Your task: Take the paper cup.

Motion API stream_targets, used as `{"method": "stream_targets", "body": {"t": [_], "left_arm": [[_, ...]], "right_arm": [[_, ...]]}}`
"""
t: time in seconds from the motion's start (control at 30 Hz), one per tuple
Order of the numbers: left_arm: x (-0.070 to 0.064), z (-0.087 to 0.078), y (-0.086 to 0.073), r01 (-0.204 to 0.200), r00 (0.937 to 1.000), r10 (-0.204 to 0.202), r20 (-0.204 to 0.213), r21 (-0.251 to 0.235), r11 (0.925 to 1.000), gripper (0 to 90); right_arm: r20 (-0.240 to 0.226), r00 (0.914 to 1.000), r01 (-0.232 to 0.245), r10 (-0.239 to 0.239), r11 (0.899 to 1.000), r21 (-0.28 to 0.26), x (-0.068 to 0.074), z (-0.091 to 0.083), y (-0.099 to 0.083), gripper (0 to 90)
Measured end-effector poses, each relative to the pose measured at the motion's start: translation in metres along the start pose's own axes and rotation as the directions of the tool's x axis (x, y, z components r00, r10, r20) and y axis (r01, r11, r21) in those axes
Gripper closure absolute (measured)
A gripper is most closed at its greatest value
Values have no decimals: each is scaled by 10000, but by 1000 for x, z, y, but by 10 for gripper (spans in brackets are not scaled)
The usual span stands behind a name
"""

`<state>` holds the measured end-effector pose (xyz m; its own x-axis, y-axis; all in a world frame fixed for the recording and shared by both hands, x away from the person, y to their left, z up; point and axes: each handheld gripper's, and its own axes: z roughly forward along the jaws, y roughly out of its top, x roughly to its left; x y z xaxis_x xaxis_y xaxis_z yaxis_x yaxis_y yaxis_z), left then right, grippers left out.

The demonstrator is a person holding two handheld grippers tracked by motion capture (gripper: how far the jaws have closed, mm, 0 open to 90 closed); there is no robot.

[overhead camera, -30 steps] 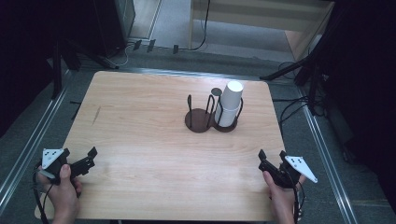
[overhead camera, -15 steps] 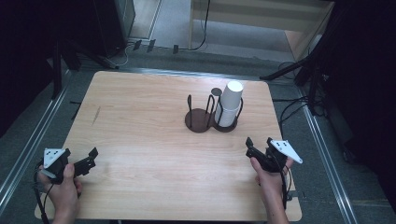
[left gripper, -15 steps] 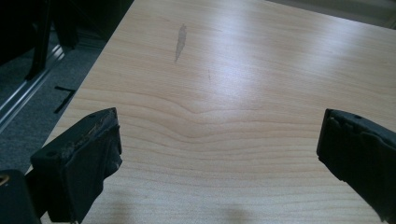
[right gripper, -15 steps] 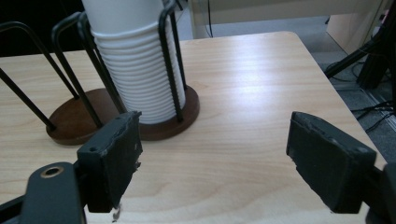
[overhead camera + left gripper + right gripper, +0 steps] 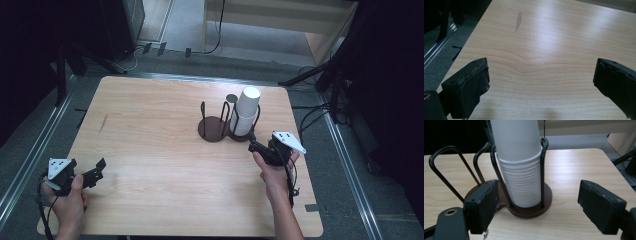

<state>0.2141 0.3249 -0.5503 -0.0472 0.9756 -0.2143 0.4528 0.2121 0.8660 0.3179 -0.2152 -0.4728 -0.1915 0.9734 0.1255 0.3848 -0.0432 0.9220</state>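
Note:
A tall stack of upside-down white paper cups point(image 5: 244, 112) stands in the right ring of a dark wire cup holder point(image 5: 214, 128) at the table's middle right; its left ring is empty. My right gripper point(image 5: 257, 148) is open just in front of the holder's right base. In the right gripper view the cup stack point(image 5: 520, 170) rises between the wire posts point(image 5: 542, 170), straight ahead of the open right gripper point(image 5: 540, 196). My left gripper point(image 5: 97, 170) is open low over the table's near left corner, and in its own view the left gripper point(image 5: 541, 77) holds nothing.
The wooden table point(image 5: 150, 125) has a small grey smear point(image 5: 102, 123) on its left side, seen again as the smear point(image 5: 518, 21) ahead of the left jaws. Metal rails point(image 5: 30, 155) and cables run along the floor beside the table.
My right gripper has moved forward and to the left, from the table's near right edge up to the cup holder. The left gripper has stayed where it was.

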Motion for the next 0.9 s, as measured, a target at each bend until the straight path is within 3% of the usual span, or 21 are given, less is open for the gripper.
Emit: {"method": "stream_targets", "body": {"t": [0.3, 0.7, 0.9], "left_arm": [[1, 1, 0, -4, 9999, 3, 115, 51, 10000, 6], [1, 1, 1, -15, 9998, 14, 181, 74, 10000, 6], [1, 1, 1, 32, 9997, -33, 250, 71, 10000, 6]], "right_arm": [[-86, 9996, -255, 254, 9997, -37, 12, 19, 17, 171], [-5, 10000, 53, -54, 9999, -133, 25, 39, 38, 171], [7, 9999, -169, 169, 9998, -114, 27, 51, 46, 171]]}}
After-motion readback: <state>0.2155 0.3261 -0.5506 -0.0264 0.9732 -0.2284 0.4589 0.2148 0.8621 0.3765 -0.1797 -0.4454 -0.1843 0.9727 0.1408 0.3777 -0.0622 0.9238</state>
